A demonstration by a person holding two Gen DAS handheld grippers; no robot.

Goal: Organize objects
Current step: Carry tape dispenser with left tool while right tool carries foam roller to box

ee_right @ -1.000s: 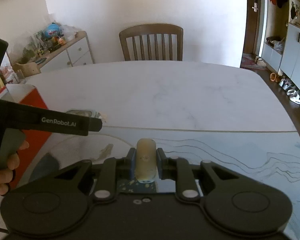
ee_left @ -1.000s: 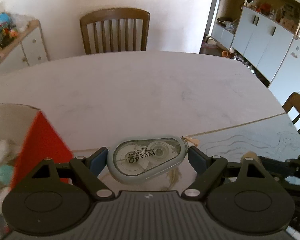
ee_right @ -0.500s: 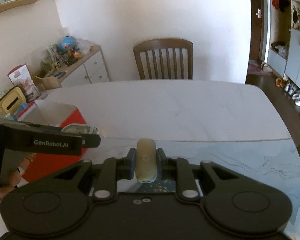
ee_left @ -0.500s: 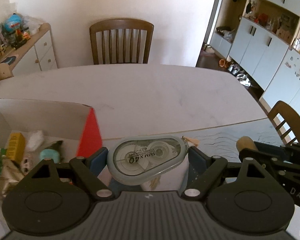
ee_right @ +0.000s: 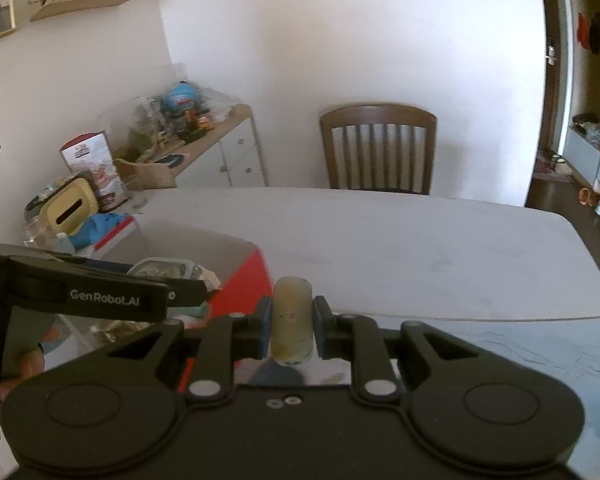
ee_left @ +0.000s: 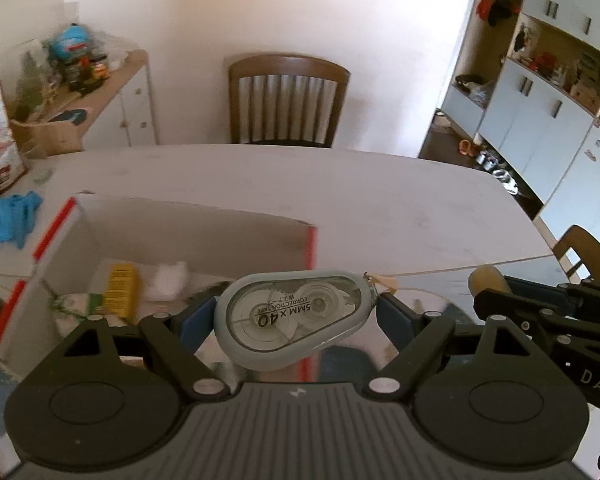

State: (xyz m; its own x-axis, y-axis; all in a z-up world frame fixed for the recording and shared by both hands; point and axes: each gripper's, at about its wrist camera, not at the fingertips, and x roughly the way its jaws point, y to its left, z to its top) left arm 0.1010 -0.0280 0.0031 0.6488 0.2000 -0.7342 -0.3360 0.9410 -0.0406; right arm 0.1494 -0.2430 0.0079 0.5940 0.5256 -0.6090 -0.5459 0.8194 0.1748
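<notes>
My left gripper (ee_left: 296, 320) is shut on a grey correction tape dispenser (ee_left: 294, 318) and holds it in the air by the right wall of an open red-and-white box (ee_left: 52, 232). The box holds a yellow packet (ee_left: 118, 290), something white (ee_left: 168, 280) and other small items. My right gripper (ee_right: 291, 326) is shut on a small beige cylinder (ee_right: 291, 326), held above the table just right of the red box (ee_right: 246, 284). The left gripper with the dispenser (ee_right: 162, 270) shows in the right wrist view; the right gripper with the cylinder (ee_left: 486, 278) shows in the left wrist view.
The white marble table (ee_left: 340, 204) stretches ahead, with a wooden chair (ee_left: 286, 100) at its far side. A blue cloth (ee_left: 8, 220) and cluttered items lie left of the box. A sideboard (ee_right: 204, 148) stands at the left wall, cabinets (ee_left: 540, 112) at the right.
Both grippers have risen and moved left toward the box with their objects still held. The inside of the box has come into fuller view.
</notes>
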